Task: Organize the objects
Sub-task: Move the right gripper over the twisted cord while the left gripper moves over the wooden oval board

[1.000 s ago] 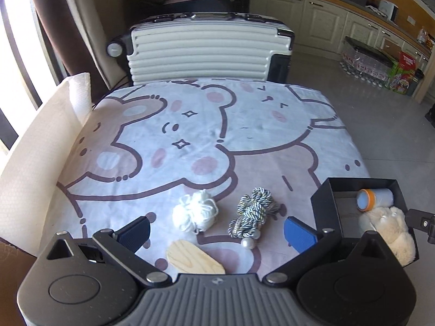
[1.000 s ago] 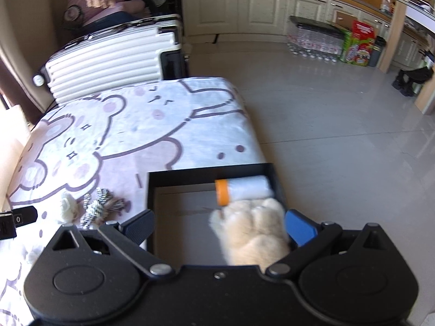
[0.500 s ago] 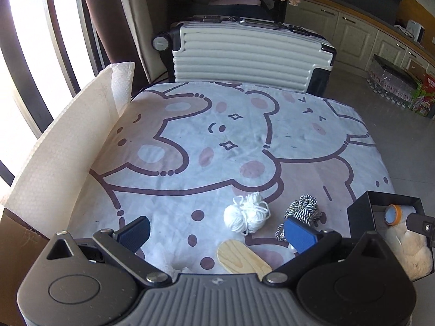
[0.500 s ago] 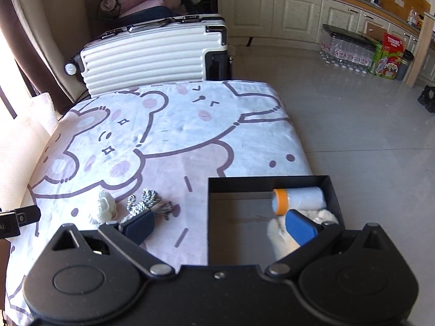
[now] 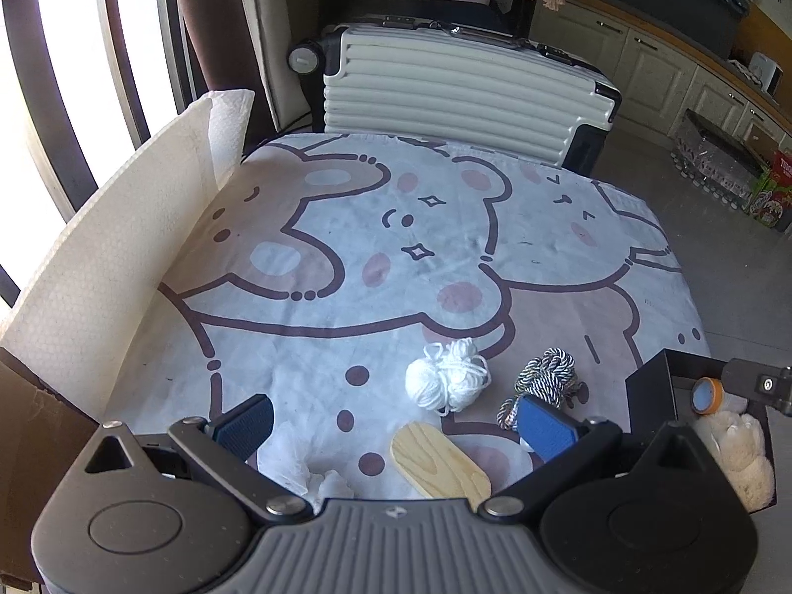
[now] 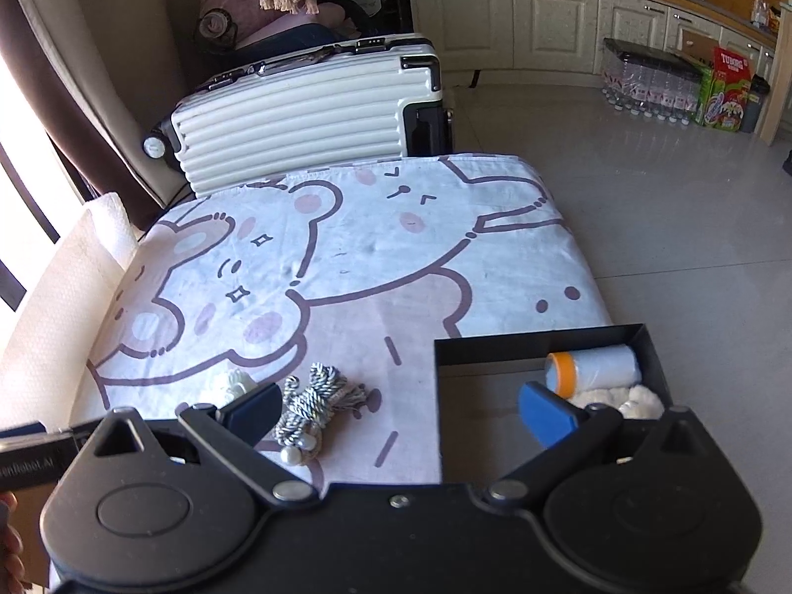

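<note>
— Which things are not yet in the black box point(image 6: 539, 339)?

— Four lie on the bear-print cloth point(image 5: 445, 247): a white yarn ball point(image 5: 445, 381), a black-and-white twisted cord point(image 6: 309, 403), a wooden paddle point(image 5: 438, 465) and a crumpled clear bag point(image 5: 304, 465). The box already holds an orange-capped roll point(image 6: 591, 371) and a cream plush toy point(image 6: 626, 398).

— How are your fingers?

— My left gripper point(image 5: 396, 423) is spread wide and holds nothing. My right gripper point(image 6: 398, 411) is also wide and empty.

— Which one is nearer to the cord?

— The right, I think. The cord lies just ahead of its left finger, beside the box's left wall, with its long axis pointing away from me and its pearl end point(image 6: 291, 455) toward me. From the left gripper, the paddle lies between the fingers, slanted to the right.
</note>
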Tool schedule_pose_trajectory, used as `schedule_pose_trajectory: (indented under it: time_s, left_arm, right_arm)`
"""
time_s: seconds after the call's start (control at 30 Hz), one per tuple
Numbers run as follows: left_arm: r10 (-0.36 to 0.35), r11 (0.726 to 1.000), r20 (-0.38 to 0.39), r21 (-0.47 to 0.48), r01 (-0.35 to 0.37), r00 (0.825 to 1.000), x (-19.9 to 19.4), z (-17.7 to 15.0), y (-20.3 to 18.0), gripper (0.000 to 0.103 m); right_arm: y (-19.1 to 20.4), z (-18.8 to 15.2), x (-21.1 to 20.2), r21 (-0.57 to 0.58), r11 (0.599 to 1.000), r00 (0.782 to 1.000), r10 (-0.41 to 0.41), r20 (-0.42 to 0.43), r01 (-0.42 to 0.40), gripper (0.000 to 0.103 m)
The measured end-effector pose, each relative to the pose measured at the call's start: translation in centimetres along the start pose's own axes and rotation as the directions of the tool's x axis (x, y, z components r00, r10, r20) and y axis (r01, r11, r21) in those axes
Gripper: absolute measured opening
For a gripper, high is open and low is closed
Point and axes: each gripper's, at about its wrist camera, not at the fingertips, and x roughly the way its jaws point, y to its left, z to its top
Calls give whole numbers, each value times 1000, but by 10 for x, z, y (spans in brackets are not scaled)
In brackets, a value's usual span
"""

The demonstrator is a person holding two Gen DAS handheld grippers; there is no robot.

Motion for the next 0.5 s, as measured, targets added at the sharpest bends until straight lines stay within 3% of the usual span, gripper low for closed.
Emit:
schedule_pose_trajectory:
  time_s: [0.2, 0.5]
  left_arm:
    - [51, 999, -56, 2, -51, 997, 12, -5, 0, 103]
    - [32, 995, -89, -86, -40, 996, 23, -5, 10, 103]
  right_arm:
    - [8, 5, 8, 44, 998, 998, 55, -7, -55, 103]
    - [16, 10, 36, 92, 991, 994, 102, -43, -98, 103]
